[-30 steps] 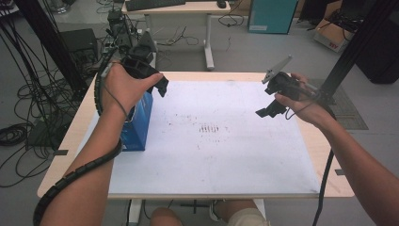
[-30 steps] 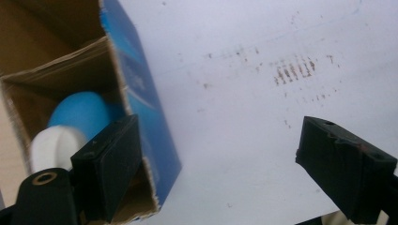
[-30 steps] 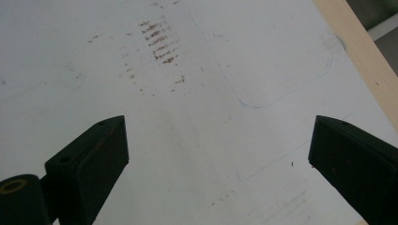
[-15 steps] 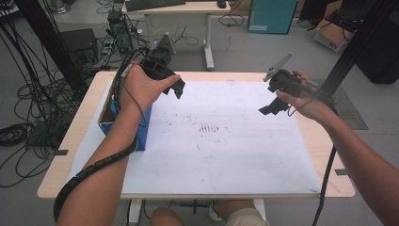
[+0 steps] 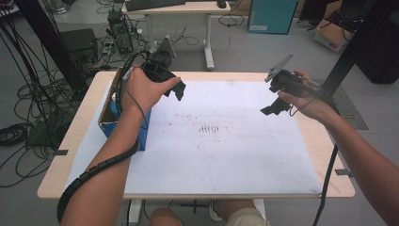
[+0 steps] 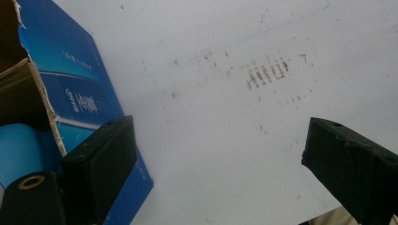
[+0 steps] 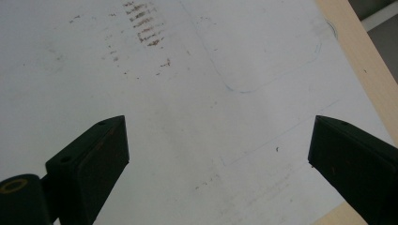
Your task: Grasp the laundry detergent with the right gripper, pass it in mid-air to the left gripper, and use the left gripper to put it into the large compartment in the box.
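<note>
Left hand-held gripper (image 5: 175, 89), released and empty after just opening, above the torn blue cardboard box (image 5: 141, 134) at centre left. Right hand-held gripper (image 5: 273, 102), released too, over the white paper-covered surface (image 5: 226, 155) at upper right.

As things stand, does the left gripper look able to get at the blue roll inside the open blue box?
Probably yes. The left gripper hangs open and empty just beside the blue box, whose top is open, and the blue roll lies exposed inside. Nothing stands between them, though the torn cardboard wall is close.
</note>
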Available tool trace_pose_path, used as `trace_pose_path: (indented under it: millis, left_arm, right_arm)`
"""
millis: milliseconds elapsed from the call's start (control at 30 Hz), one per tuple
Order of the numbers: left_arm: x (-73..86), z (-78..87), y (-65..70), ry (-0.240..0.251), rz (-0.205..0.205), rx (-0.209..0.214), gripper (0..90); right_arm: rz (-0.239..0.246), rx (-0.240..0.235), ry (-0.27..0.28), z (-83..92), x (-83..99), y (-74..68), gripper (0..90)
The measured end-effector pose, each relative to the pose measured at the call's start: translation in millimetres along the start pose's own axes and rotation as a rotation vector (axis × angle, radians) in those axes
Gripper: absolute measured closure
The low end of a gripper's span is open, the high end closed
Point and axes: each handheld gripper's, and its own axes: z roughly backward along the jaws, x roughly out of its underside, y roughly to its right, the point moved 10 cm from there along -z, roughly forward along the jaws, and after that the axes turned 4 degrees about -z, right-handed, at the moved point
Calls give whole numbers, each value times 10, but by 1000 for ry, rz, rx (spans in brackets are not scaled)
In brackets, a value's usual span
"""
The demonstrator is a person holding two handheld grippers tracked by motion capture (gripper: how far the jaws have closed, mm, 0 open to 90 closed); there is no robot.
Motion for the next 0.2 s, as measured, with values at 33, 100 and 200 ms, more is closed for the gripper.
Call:
trace_pose_path:
  millis: [33,100,200]
  left_arm:
    - [-1,-2,1,1,0,1,106]
    - [4,-10,0,-1,-4,-4,107]
    - [0,-21,8,6,-8,2,107]
  right_arm:
    - [1,1,3,-2,0,2,53]
    - [1,1,-2,-3,11,1,53]
    - [9,2,0,-2,9,5,54]
